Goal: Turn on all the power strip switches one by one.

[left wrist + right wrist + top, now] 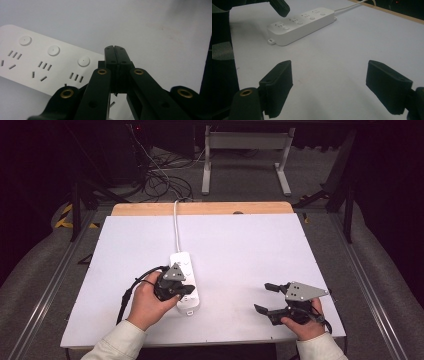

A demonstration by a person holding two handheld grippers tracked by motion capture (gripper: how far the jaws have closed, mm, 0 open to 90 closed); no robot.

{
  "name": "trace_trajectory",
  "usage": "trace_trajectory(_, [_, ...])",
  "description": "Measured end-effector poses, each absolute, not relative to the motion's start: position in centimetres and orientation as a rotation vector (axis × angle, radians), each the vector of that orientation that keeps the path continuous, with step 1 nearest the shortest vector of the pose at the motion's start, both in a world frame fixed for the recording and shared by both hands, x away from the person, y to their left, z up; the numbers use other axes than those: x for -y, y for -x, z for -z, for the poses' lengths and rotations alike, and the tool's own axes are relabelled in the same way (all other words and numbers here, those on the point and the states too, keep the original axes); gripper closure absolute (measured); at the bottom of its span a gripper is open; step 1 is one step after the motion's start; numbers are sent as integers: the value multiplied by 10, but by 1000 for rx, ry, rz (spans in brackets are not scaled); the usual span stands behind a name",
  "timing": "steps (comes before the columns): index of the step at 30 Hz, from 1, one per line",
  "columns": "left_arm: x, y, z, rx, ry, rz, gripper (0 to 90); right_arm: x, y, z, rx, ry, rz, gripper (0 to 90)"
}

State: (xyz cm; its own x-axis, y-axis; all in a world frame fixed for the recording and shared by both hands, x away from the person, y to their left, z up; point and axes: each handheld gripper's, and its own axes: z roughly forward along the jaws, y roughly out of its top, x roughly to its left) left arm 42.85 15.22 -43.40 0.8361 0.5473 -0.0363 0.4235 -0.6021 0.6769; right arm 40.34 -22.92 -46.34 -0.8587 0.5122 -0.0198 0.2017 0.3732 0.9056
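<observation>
High view gives me the white table top (240,255) with a white power strip (185,280) lying lengthwise near its middle, its white cord (176,227) running away toward the far wooden edge. My left gripper (186,290) sits right over the near end of that strip, the hand (147,302) wrapped around its body. From the left gripper view I see its two black jaws pressed flat together with nothing between them, hanging just past the strip's long edge; three round buttons and their socket slots on the power strip (45,60) lie close beside the pads. I cannot tell whether the tips touch the table.

My right gripper (267,298) rests well apart from the strip, near the table's front right corner, held by the other hand (304,322). Its jaws stand apart, empty, with bare table between them in the right gripper view, where the power strip (302,23) lies farther off, ahead and to the left.
</observation>
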Motion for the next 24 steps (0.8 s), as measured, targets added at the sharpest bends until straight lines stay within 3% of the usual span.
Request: trace_trajectory(24, [-141, -433, 447, -651, -2415, -207, 898, 229, -403, 464, -2348, -626, -1480, 217])
